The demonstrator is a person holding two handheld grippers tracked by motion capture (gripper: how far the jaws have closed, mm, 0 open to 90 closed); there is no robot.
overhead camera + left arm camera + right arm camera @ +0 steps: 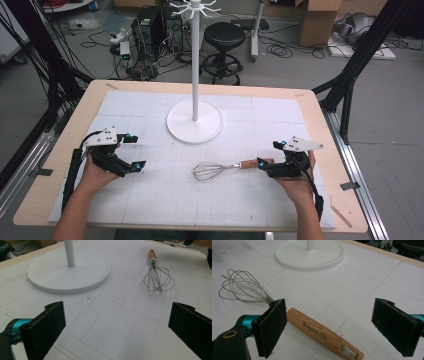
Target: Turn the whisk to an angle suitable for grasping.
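A wire whisk [207, 171] with a wooden handle [250, 163] lies flat on the white grid mat, right of centre. In the right gripper view its handle [324, 336] rests on the mat between the wide-apart jaws, close to the left one, and the wires [242, 288] point away to the left. My right gripper [270, 154] [334, 327] is open around the handle end. My left gripper [136, 150] [115, 330] is open at the left of the mat, holding nothing, and faces the whisk [157, 277]. A white hook stand [194, 75] rises from a round base [194, 127].
The stand's base [68, 272] [309, 255] sits at the back centre of the mat [150, 200], which covers a wooden table [45, 200]. Behind the table are a black stool [224, 35], computer cases [150, 30], cardboard boxes [320, 20] and floor cables.
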